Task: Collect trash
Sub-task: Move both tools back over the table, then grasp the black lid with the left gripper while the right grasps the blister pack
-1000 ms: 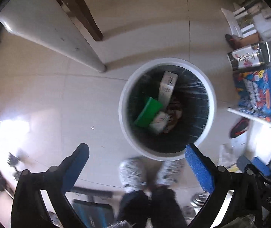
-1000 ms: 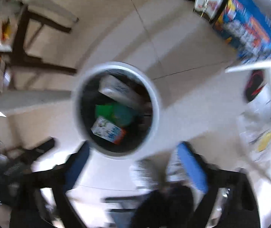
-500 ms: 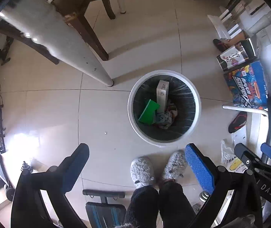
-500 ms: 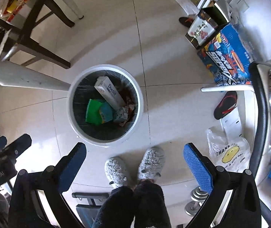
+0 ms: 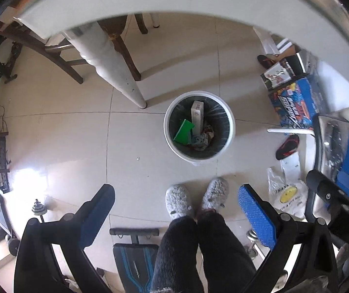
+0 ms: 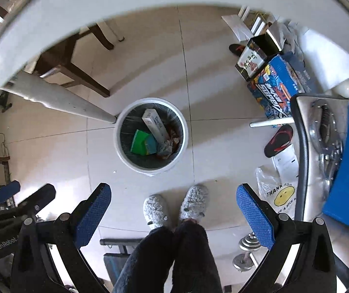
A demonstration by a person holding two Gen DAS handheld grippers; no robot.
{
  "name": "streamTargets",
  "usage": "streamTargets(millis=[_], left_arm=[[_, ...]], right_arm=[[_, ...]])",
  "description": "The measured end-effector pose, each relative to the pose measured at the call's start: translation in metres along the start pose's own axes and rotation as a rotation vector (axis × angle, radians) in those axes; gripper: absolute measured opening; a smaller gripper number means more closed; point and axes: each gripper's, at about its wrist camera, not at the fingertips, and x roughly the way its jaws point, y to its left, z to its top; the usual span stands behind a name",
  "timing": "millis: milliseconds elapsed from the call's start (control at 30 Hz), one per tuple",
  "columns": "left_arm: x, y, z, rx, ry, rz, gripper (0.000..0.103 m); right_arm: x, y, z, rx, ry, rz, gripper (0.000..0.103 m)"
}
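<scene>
Teal packet (image 6: 152, 143) in bin (image 6: 123, 151) shows clearly only from right wrist

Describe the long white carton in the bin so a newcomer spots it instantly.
Find the round white trash bin on the tiled floor, ahead of the grey slippers. Inside, the white carton leans on the far wall: the longest, palest item, above the green box.
</scene>
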Motion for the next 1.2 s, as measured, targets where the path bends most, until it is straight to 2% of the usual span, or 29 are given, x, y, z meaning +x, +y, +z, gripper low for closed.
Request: streamTargets(millis=[333, 433, 533, 633, 733, 900, 1033, 1200], left_arm=[[-0.099, 0.009, -0.014, 0.03, -0.071, -0.005, 0.103], [-0.126, 0.009, -0.007, 0.032, -0.113, 0.006, 0.103], [-0.156, 0.005, 0.012, 0.032, -0.175, 0.019, 0.103], [-0.187, -0.007, 0.044, 0.04, -0.243, 0.015, 0.103], [-0.215, -0.031, 0.09, 0.055, -0.306, 0.02, 0.103], [-0.241, -0.075, 0.164, 0.084, -0.353, 0.042, 0.103], [-0.236, -0.12, 0.231, 0.076, -0.342, 0.041, 0.103], [-0.21, -0.17, 0.316, 0.072, -0.268, 0.03, 0.103]], right_arm=[[-0.12, 0.013, -0.017, 0.001, -0.035, 0.044, 0.103], [-0.15, 0.019, -0.013, 0.004, -0.042, 0.078, 0.103], [-0.182, 0.022, -0.001, 0.02, -0.066, 0.124, 0.103], [-0.212, 0.022, 0.023, 0.043, -0.104, 0.165, 0.103], [-0.239, 0.012, 0.054, 0.069, -0.15, 0.188, 0.103], [-0.273, -0.031, 0.125, 0.133, -0.227, 0.18, 0.103], [-0.274, -0.084, 0.198, 0.169, -0.231, 0.138, 0.103], [-0.245, -0.153, 0.29, 0.215, -0.162, 0.098, 0.103]])
